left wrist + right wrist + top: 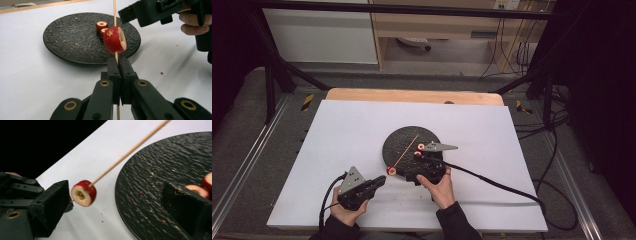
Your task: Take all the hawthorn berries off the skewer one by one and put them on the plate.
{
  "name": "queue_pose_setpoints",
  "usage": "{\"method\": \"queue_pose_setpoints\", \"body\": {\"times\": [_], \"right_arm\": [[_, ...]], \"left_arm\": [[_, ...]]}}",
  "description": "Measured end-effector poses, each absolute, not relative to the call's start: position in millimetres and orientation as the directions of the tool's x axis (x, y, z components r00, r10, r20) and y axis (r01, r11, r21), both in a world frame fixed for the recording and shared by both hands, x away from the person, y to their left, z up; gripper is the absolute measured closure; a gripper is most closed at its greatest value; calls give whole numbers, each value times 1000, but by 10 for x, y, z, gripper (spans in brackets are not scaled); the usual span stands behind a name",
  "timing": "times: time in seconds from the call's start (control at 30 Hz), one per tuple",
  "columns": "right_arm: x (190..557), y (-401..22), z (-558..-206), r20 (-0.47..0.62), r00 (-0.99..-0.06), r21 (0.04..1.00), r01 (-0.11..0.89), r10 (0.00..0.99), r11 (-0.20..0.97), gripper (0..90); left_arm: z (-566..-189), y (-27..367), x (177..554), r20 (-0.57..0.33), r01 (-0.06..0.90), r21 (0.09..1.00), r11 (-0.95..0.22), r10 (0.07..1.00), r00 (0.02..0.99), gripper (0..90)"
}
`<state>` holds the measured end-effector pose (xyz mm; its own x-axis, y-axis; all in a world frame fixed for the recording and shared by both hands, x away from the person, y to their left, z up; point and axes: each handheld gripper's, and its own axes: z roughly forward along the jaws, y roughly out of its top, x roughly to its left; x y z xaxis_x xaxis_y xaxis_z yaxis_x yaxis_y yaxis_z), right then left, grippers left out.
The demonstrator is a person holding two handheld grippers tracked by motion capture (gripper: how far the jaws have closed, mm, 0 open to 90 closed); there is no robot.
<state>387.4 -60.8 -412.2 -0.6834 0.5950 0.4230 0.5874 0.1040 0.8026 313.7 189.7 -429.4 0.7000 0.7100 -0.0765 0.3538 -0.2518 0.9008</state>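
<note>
I hold the skewer [115, 15] in my left gripper [119, 65]: its jaws are pressed together on the stick near its lower end, and one red fruit slice [114, 40] sits threaded just above those fingertips, close to touching them. From the pinch, the skewer's long axis runs up and away over the black plate [399, 140], its free tip pointing toward the plate's far rim.

My right gripper [424, 155] is the nearer one to the loose pieces. Its jaws stand spread with nothing between them; in the right gripper view the dark fingers [186, 206] show apart, one low at the left and one over the plate, and two more slices [101, 26] lie just beyond the one over the plate, near the plate's edge. The threaded slice is to the left of these fingers, off the plate's rim, with the stick crossing diagonally above them.

I judge that the next move turns on this: a loose slice must be picked up beside my right fingertips and carried to the skewer's free tip, which lies well beyond them, so its centre hole has to be lined up with the slanted stick.

The plate rests on a white sheet [342, 150] over a wooden table [412, 95], with crumbs scattered on both. Beyond are grey floor, dark frame legs and trailing cables
</note>
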Motion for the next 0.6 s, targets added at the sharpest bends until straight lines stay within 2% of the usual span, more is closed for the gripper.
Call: {"method": "queue_pose_setpoints", "body": {"times": [0.6], "right_arm": [[3847,-422,-4202,484,-682,781,619,548,81,408]], "left_arm": [[-4298,1851,3133,-74,351,901,-254,709,701,884]]}}
